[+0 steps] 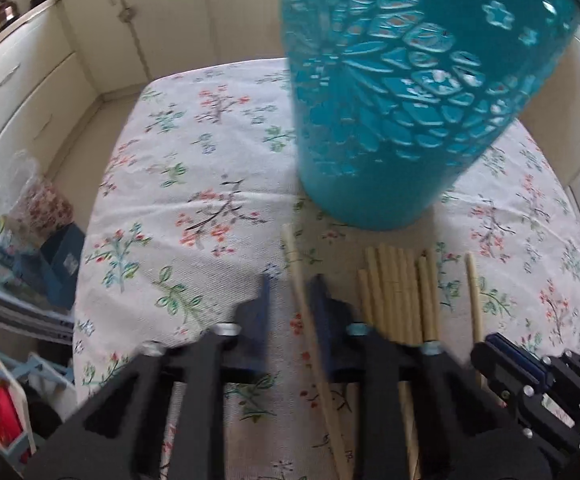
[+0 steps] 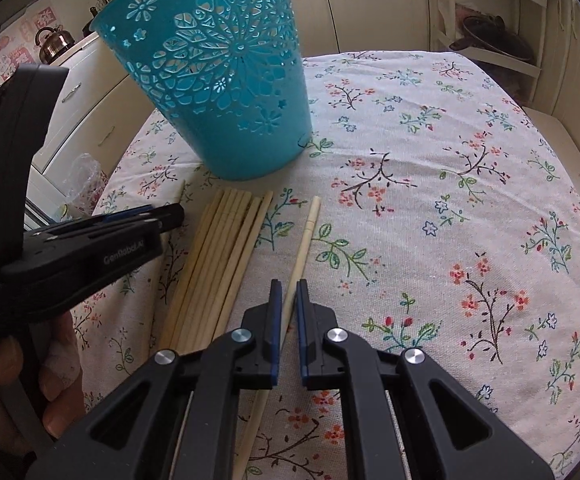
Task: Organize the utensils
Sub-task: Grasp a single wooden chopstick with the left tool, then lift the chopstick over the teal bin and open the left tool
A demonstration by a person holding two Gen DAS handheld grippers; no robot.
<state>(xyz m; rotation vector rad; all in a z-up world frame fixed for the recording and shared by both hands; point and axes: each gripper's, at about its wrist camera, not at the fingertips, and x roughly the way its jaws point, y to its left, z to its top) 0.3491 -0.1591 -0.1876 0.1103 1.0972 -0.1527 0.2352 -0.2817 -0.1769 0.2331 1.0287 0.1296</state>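
Observation:
A teal perforated holder [image 1: 394, 112] [image 2: 217, 92] stands on the floral tablecloth. Several pale wooden chopsticks [image 1: 398, 292] [image 2: 217, 256] lie bundled in front of it. In the left wrist view one single chopstick [image 1: 302, 292] lies between the fingers of my left gripper [image 1: 292, 284], whose jaws are apart around it. In the right wrist view another single chopstick [image 2: 304, 240] lies between the fingers of my right gripper [image 2: 286, 284], jaws slightly apart, not clamped. The right gripper also shows in the left wrist view [image 1: 506, 356], the left in the right wrist view [image 2: 161, 216].
The table [image 2: 450, 184] has a floral cloth and cream cabinets [image 1: 29, 92] around it. A kettle [image 2: 53, 42] sits on the counter at left. A shelf [image 2: 490, 20] with pans stands at the back right. Bags and boxes [image 1: 41, 220] lie beside the table's left edge.

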